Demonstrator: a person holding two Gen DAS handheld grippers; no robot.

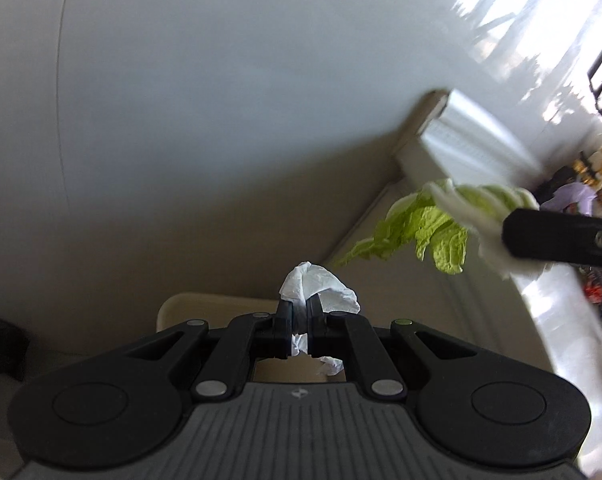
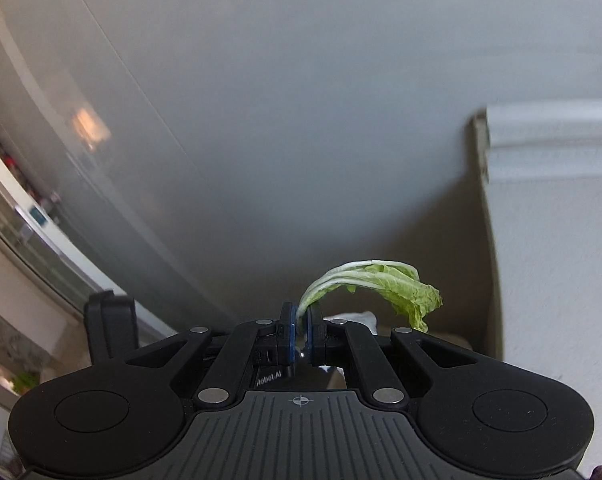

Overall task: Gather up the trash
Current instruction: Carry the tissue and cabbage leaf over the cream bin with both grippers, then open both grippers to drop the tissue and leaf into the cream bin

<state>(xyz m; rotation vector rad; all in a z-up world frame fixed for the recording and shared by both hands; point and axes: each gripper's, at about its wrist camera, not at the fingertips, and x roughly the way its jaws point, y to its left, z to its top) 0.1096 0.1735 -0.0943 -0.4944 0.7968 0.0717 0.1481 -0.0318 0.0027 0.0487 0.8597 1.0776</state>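
My left gripper [image 1: 299,311] is shut on a crumpled white tissue [image 1: 321,286], which bulges out above and below the fingers. My right gripper [image 2: 299,320] is shut on a green cabbage leaf [image 2: 385,284] by its pale stalk; the leaf droops to the right. In the left wrist view the same leaf [image 1: 425,226] hangs at the right, pinched in the right gripper's black finger [image 1: 561,240]. Both grippers are held up in the air, facing a plain wall. A beige bin rim [image 1: 205,300] shows just below the left gripper.
A white counter [image 1: 553,312] curves down the right of the left wrist view, with blurred packets [image 1: 597,172] on it. A white cabinet [image 2: 561,240] stands at the right of the right wrist view. A window frame [image 2: 29,216] runs along its left side.
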